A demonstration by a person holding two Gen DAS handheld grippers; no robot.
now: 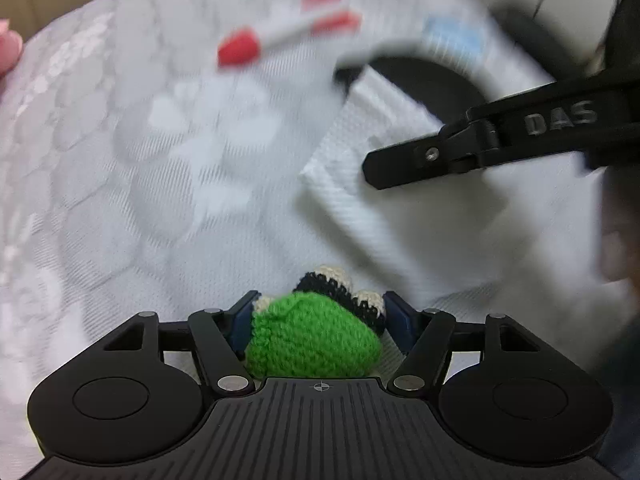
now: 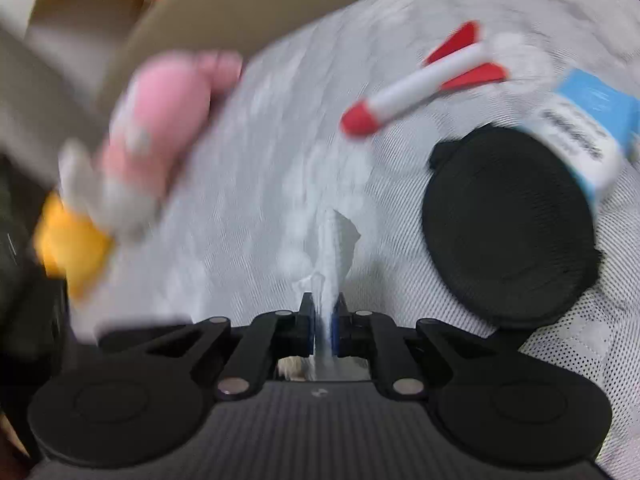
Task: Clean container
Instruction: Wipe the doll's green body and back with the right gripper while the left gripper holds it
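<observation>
Nearest in the right wrist view: right tool (image 2: 324, 314) closed tight on a white tissue (image 2: 334, 248), pinched on edge between the blue pads (image 2: 307, 320) and sticking up past them. Hangs over the white patterned cloth (image 2: 260, 152) covering the desk. Just right of the tissue, flat on the cloth, the black round container (image 2: 508, 232); too blurred to say whether the whole vessel or only its lid. Touching or overlapping its far right rim, a blue and white carton (image 2: 588, 128), tilted. Beyond, apart from both, a red and white toy rocket (image 2: 420, 84) lying with its nose toward the camera. Off to the left, smeared by blur, a pink plush toy (image 2: 160, 120) with grey and yellow parts, in front of a brown cardboard box (image 2: 224, 12). Nearest in the left wrist view: left tool (image 1: 320, 316) gripping a green crocheted toy (image 1: 312, 340) with black and cream trim, blue pads pressed to its sides. Farther out on the right, the black finger of the right tool above the tissue, with the container's dark curve behind it. Farthest, the rocket and the carton again, both blurred.
</observation>
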